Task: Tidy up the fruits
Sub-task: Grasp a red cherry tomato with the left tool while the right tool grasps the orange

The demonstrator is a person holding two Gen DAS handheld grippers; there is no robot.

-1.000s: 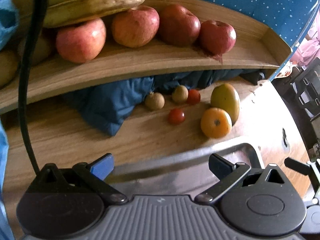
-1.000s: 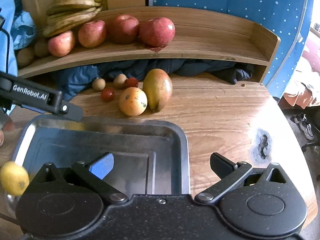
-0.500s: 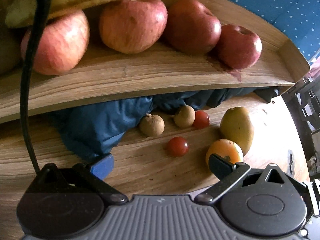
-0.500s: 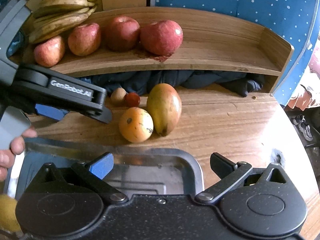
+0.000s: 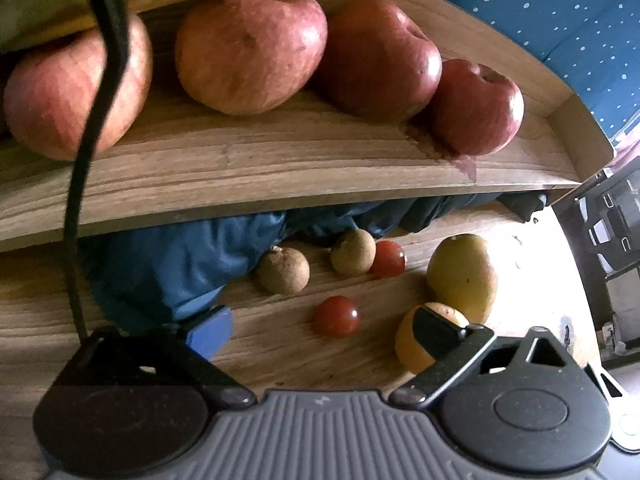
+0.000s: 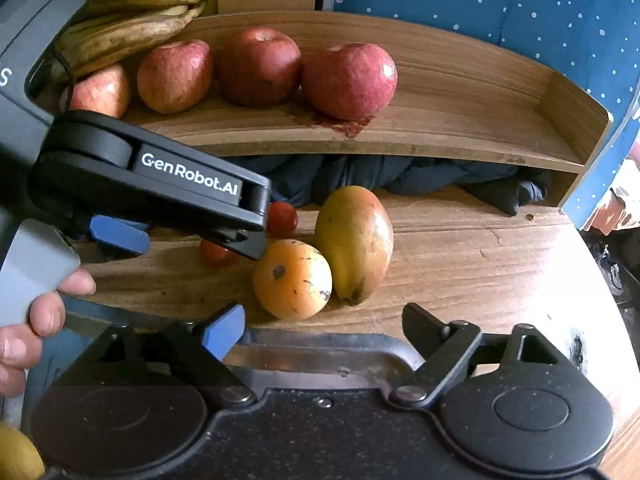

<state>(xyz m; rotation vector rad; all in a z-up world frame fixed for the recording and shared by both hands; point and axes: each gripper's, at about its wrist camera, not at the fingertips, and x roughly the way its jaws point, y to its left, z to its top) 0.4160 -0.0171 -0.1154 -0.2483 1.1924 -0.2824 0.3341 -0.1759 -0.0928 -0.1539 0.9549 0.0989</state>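
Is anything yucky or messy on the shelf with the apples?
Yes. There is a dark red stain on the wooden shelf, right under the rightmost apple, as if juice had leaked out. It reaches the shelf's front edge. The bananas also have brown patches.

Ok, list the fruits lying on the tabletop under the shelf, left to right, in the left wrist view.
Brown round fruit → near cherry tomato → second brown fruit → far cherry tomato → orange → mango.
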